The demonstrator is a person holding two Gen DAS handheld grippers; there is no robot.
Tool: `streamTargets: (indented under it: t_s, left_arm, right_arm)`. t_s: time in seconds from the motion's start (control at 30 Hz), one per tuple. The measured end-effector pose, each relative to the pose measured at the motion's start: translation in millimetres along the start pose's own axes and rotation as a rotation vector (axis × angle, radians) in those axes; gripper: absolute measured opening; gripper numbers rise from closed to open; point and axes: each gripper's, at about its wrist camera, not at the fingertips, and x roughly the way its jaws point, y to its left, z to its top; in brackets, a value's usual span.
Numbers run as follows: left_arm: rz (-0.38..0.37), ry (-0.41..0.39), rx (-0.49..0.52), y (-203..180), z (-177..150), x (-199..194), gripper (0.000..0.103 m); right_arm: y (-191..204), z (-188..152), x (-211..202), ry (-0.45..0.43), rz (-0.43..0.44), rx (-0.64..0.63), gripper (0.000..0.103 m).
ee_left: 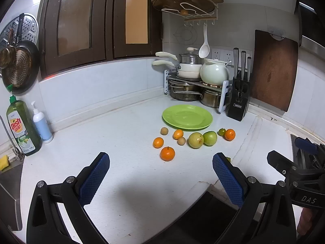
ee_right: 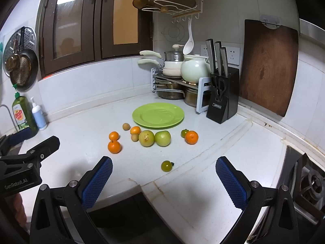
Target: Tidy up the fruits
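Note:
A bare green plate (ee_left: 187, 117) (ee_right: 158, 114) lies on the white counter. In front of it lie several fruits: small oranges (ee_left: 167, 153) (ee_right: 114, 146), a yellow-green fruit (ee_left: 195, 140) (ee_right: 146, 138), a green apple (ee_left: 210, 138) (ee_right: 162, 138), two small brown longans (ee_left: 164, 131) (ee_right: 126, 126), an orange at the right (ee_left: 230, 134) (ee_right: 191, 137) with a small green fruit beside it (ee_left: 221, 132) (ee_right: 184, 133). Another small green fruit (ee_right: 166, 166) lies nearest. My left gripper (ee_left: 160, 179) is open and empty. My right gripper (ee_right: 164, 181) is open and empty. Both hover short of the fruit.
A pot rack (ee_left: 195, 85) with pots and a white teapot (ee_right: 195, 69) stands in the corner. A black knife block (ee_left: 238, 101) (ee_right: 222, 97) and a wooden cutting board (ee_right: 268, 67) are at the right. Dish soap (ee_left: 21, 128) stands at the left by the sink. A stove (ee_right: 308, 183) is at the right.

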Motion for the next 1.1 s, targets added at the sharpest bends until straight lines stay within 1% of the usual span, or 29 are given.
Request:
streamTargets:
  t_s: [1.1]
  left_arm:
    - [0.003, -0.011, -0.006, -0.6, -1.3, -4.1, 0.103]
  right_arm:
    - [3.5, 1.0, -1.6, 0.002, 0.034, 0.004, 0.102]
